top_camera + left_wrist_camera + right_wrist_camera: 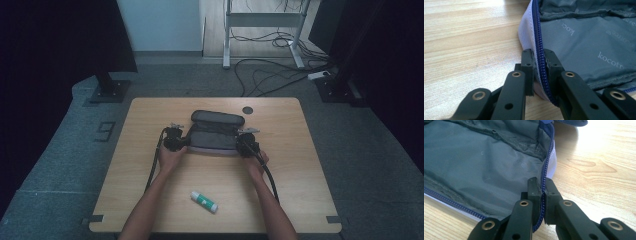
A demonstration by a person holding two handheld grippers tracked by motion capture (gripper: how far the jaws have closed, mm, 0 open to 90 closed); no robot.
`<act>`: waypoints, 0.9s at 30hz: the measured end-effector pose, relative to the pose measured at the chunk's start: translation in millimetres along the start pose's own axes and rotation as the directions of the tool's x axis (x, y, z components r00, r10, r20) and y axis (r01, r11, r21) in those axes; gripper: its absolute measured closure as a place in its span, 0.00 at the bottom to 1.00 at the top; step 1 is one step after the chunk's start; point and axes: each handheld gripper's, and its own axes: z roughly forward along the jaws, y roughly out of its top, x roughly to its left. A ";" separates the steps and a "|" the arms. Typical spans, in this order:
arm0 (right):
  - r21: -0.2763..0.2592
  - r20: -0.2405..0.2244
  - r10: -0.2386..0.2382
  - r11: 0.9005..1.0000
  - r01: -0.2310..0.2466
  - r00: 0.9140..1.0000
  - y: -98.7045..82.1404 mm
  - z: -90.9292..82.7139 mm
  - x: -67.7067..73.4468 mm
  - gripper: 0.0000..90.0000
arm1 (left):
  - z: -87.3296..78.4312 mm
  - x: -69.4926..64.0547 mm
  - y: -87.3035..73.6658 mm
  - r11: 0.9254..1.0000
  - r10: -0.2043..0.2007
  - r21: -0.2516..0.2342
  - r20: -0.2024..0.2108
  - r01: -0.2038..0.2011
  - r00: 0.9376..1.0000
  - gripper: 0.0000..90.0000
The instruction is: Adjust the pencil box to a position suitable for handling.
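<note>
An unzipped grey pencil case [215, 131] lies open in the middle of the wooden table [150, 120]. Its grey lining [586, 37] carries printed lettering and its rim has a blue zipper [539, 47]. My left gripper [186, 142] is at the case's left end. In the left gripper view my left gripper [539, 56] is shut on the zipper edge. My right gripper [239, 144] is at the case's right end. In the right gripper view my right gripper [543, 185] is pinched shut on the zipper rim [548, 162] beside the grey lining [481, 162].
A white glue stick with a green label [204, 201] lies on the table near the front edge, between the person's forearms. A dark round disc [247, 110] sits at the table's back. Cables and a metal frame stand on the floor beyond.
</note>
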 end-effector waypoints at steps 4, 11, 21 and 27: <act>-0.013 -0.004 0.000 1.000 0.000 1.000 0.1 -2.6 -0.8 0.96 | -2.8 -1.1 0.6 1.000 0.009 -0.002 0.001 -0.009 1.000 0.92; -0.062 -0.012 0.006 0.998 -0.007 1.000 -0.9 -16.2 -3.9 0.96 | -16.1 -9.6 4.0 0.999 0.031 -0.042 0.010 -0.031 0.999 0.92; -0.110 -0.030 0.016 0.994 -0.020 0.999 1.8 -37.0 -7.7 0.96 | -38.5 -19.3 9.3 0.994 0.068 -0.088 0.023 -0.066 0.997 0.94; -0.140 -0.038 0.008 0.990 -0.013 0.999 3.4 -46.4 -4.1 0.96 | -49.0 -18.6 10.6 0.992 0.066 -0.111 0.029 -0.063 0.997 0.94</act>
